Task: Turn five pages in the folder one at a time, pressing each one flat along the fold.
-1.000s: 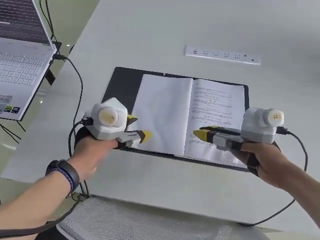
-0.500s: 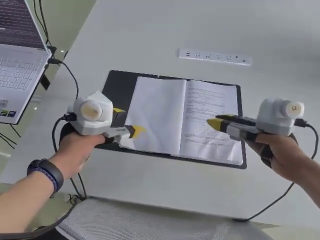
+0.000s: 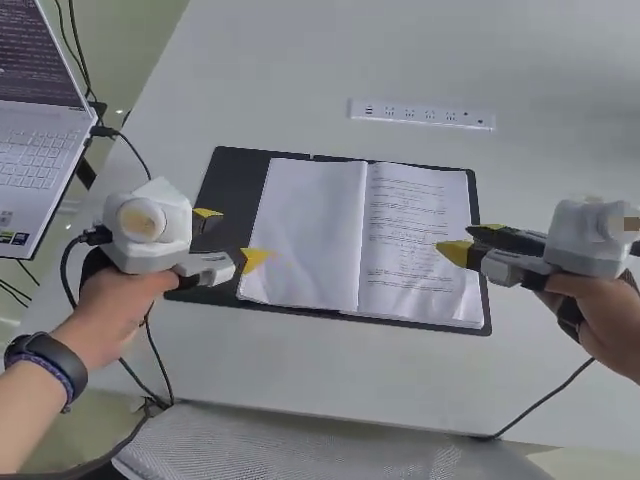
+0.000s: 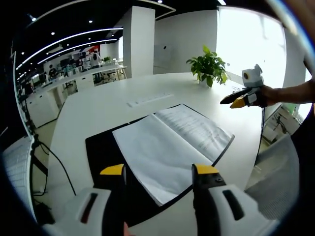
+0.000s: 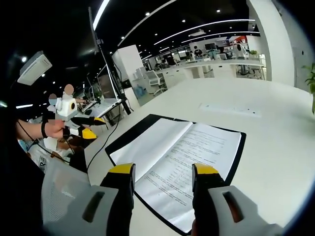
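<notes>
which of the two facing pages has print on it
The right-hand page, the one nearest the right claw; the left-hand page is blank white.

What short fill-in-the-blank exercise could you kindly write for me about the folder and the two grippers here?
In the open folder, the printed page lies on the person's ___ side.
The left gripper and the right gripper each hold ___.
The power strip beyond the folder is ___ in colour.
Missing words: right; nothing; white.
</notes>
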A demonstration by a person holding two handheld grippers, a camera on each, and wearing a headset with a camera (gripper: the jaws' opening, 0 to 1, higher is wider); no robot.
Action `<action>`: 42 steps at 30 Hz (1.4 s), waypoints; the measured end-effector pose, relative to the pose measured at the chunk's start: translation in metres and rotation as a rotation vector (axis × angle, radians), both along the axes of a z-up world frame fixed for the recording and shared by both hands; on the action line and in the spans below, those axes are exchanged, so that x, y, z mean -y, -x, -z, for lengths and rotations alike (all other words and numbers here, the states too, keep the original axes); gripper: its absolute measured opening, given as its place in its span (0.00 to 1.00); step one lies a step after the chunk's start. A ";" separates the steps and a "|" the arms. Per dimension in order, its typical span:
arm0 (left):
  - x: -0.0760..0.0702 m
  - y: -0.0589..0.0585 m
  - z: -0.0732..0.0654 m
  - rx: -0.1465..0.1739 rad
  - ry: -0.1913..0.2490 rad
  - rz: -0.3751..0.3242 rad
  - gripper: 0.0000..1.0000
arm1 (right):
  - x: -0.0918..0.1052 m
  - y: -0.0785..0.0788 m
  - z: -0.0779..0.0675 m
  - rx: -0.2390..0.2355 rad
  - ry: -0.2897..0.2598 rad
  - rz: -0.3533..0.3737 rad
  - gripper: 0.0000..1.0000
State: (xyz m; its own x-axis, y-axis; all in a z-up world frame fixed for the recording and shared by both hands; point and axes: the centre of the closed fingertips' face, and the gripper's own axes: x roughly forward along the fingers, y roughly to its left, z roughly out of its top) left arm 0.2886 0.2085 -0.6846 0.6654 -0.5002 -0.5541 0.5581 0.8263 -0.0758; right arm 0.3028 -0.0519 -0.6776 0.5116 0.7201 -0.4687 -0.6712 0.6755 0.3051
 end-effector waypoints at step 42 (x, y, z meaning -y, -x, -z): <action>-0.013 0.044 -0.007 -0.028 0.018 -0.101 0.75 | 0.041 0.056 0.018 -0.034 0.084 0.060 0.66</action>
State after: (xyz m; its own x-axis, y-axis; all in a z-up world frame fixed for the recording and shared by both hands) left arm 0.2450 0.2220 -0.6777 0.6974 -0.4413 -0.5646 0.4691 0.8768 -0.1059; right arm 0.2468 -0.0934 -0.6957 0.5358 0.6457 -0.5440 -0.6189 0.7386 0.2672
